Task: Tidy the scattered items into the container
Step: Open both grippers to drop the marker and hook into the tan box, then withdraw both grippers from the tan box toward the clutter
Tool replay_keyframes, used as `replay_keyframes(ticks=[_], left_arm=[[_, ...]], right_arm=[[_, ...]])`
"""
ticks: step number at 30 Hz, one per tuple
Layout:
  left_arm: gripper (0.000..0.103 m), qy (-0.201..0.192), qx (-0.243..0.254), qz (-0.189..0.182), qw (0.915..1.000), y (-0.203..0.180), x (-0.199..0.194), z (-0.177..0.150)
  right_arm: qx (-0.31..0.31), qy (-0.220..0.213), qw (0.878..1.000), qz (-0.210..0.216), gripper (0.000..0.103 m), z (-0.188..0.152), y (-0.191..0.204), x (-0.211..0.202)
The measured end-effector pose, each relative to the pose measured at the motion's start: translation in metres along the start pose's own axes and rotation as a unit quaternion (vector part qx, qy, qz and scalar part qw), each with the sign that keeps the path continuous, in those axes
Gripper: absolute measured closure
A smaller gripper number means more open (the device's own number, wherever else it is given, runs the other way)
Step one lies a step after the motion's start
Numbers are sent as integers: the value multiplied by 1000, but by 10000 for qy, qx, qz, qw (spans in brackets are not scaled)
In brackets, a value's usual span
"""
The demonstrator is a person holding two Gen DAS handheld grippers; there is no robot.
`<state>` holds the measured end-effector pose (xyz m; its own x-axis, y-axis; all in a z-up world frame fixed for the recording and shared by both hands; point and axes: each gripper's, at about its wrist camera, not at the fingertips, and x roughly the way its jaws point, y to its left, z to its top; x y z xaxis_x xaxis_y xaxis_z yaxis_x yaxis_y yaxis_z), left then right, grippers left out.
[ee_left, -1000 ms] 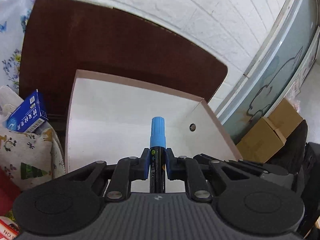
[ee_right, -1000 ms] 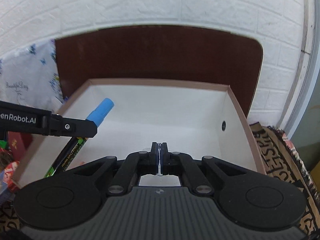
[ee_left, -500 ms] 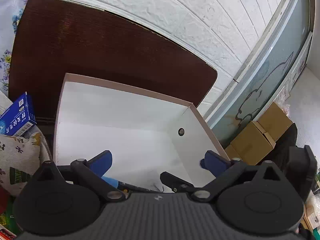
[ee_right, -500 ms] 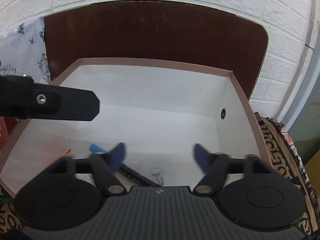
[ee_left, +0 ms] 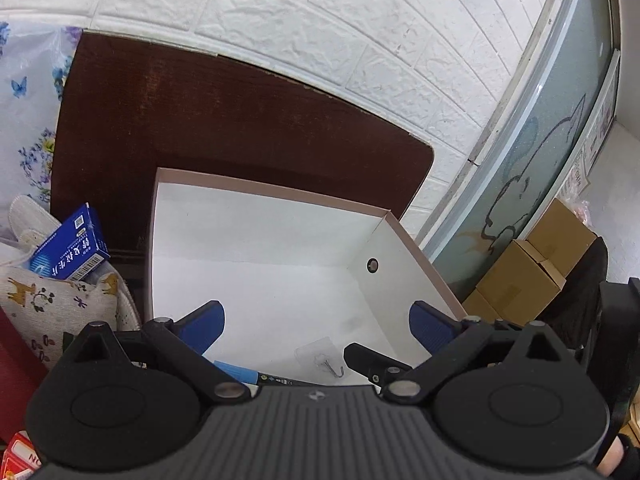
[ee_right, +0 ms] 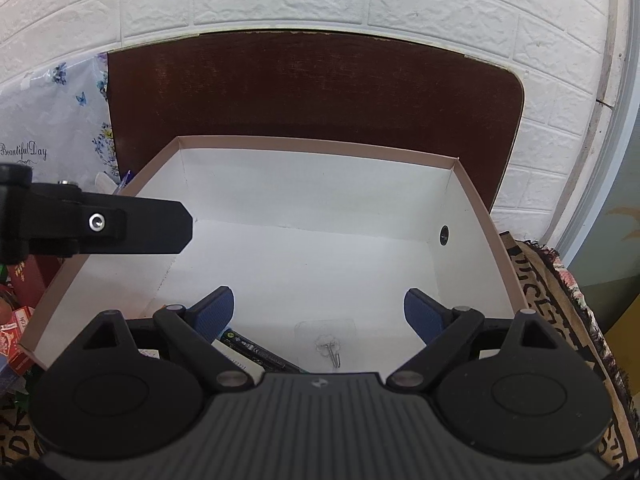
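Left wrist view: the left tool (ee_left: 316, 326) stands spread wide, its two blue pads far apart at about 9 and 3 o'clock of the gap, with nothing between them and nothing touched. Its jaws have just been opening, and the marker (ee_left: 256, 376) that lay between them now rests loose on the white floor of the box (ee_left: 272, 192), at about 7 o'clock of the box floor, its light blue cap toward the left and its dark barrel running right under the tool body. Just right of it, near 6 o'clock, a clear adhesive hook (ee_left: 324, 360) with a small metal prong lies flat on the floor. At 9 o'clock, outside the box, a blue carton (ee_left: 70, 250) leans on a printed fabric pouch (ee_left: 52, 308). At 3 o'clock, brown cardboard boxes (ee_left: 532, 268) sit well apart.

Right wrist view: the right tool (ee_right: 318, 312) is likewise released, its jaws just opened, pads apart with only bare box floor in the gap. The left tool's black finger (ee_right: 132, 226) reaches in from 9 o'clock above the box's left wall. The marker shows as a dark printed barrel at 7 o'clock, partly hidden by the left pad, and the hook lies at 6 o'clock. The box is pink-rimmed, white inside, with a small round hole in its right wall, and sits on a dark brown table (ee_right: 312, 92).
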<state>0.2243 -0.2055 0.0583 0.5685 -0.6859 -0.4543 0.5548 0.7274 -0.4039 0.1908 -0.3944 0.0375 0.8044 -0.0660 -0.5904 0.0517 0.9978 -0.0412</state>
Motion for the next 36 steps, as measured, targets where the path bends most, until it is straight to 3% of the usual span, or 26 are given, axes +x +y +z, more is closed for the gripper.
replay_keyframes(ticks=[9, 15, 21, 30, 36], left_arm=[[2, -112, 29, -3, 9999, -9, -49, -20], [2, -145, -3, 169, 9998, -4, -105, -62], [2, -130, -174, 326, 9992, 16, -157, -115], [2, -237, -434, 1147, 9922, 56, -219, -173], [2, -316, -749, 1629, 9833, 81, -254, -202]], right_arm=[[56, -190, 9998, 20, 13, -6, 12, -39], [-91, -533, 9977, 407, 8, -32, 44, -82], [-273, -522, 9936, 960, 8, -80, 88, -108], [-307, -269, 9828, 1802, 8, -138, 151, -112], [-583, -387, 9726, 2217, 8, -159, 184, -116]])
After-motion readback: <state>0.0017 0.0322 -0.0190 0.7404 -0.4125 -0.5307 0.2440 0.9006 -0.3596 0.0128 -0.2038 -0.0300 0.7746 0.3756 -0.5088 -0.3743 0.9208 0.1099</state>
